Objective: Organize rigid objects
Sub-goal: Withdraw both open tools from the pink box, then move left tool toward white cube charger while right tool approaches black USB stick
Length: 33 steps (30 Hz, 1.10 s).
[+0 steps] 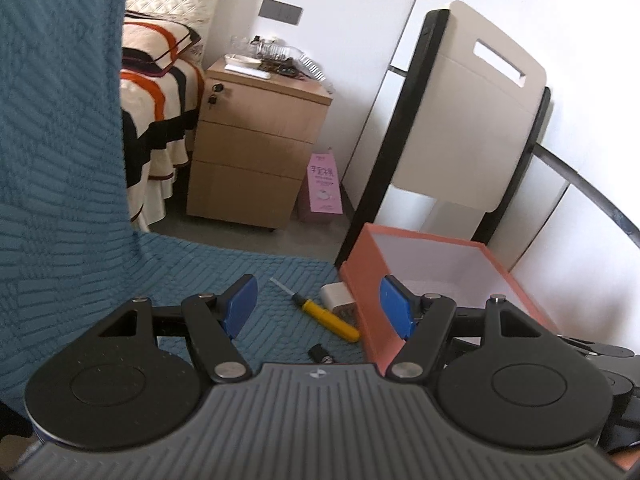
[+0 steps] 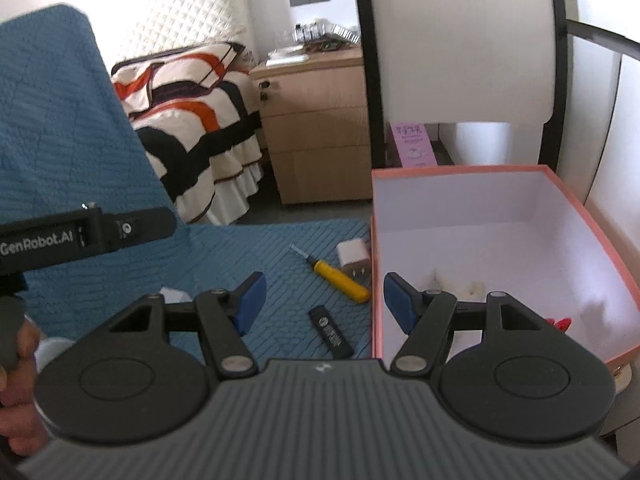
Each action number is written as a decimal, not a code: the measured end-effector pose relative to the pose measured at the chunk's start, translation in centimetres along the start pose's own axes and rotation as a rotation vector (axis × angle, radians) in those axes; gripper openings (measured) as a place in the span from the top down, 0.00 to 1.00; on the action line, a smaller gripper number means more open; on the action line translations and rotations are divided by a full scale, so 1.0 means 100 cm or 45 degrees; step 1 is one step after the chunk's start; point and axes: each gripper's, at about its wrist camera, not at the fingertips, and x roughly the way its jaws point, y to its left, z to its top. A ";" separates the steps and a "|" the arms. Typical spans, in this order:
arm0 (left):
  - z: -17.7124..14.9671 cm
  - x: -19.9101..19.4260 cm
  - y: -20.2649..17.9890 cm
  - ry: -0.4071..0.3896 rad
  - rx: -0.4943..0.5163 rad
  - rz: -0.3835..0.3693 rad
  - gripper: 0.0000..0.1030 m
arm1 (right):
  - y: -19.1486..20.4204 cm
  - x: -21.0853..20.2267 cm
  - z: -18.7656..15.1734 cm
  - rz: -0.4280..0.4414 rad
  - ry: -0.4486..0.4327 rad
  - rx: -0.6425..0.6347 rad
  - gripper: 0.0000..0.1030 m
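A yellow screwdriver [image 1: 326, 316] [image 2: 338, 274], a white charger plug [image 1: 338, 296] [image 2: 354, 258] and a black USB stick [image 1: 322, 354] [image 2: 330, 332] lie on the blue quilted cover [image 1: 180, 272] [image 2: 240, 248], just left of an open pink box [image 1: 366, 292] [image 2: 576, 200]. A small red item [image 2: 560, 323] lies inside the box. My left gripper [image 1: 322, 306] is open and empty above the objects. My right gripper [image 2: 324, 300] is open and empty above the USB stick, its right finger over the box edge.
A wooden bedside cabinet [image 1: 256, 136] [image 2: 316, 120] with clutter on top stands beyond the cover, next to a striped bed [image 1: 156, 92] [image 2: 192, 108]. A folded chair [image 1: 464, 120] leans behind the box. A pink carton [image 1: 322, 184] stands on the floor. The other handle [image 2: 80, 232] is at the left.
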 end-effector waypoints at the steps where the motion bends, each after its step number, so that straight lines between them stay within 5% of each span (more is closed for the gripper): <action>1: -0.003 0.000 0.005 0.004 -0.006 0.006 0.29 | 0.003 0.002 -0.003 0.004 0.012 0.000 0.35; 16: -0.039 0.003 0.082 0.047 -0.085 0.073 0.29 | 0.047 0.024 -0.033 0.038 0.095 -0.062 0.35; 27: -0.053 0.036 0.102 0.100 -0.049 0.159 0.24 | 0.059 0.050 -0.049 0.062 0.122 -0.208 0.35; 33: -0.054 0.068 0.117 0.224 -0.136 0.125 0.24 | 0.060 0.065 -0.053 0.073 0.123 -0.250 0.35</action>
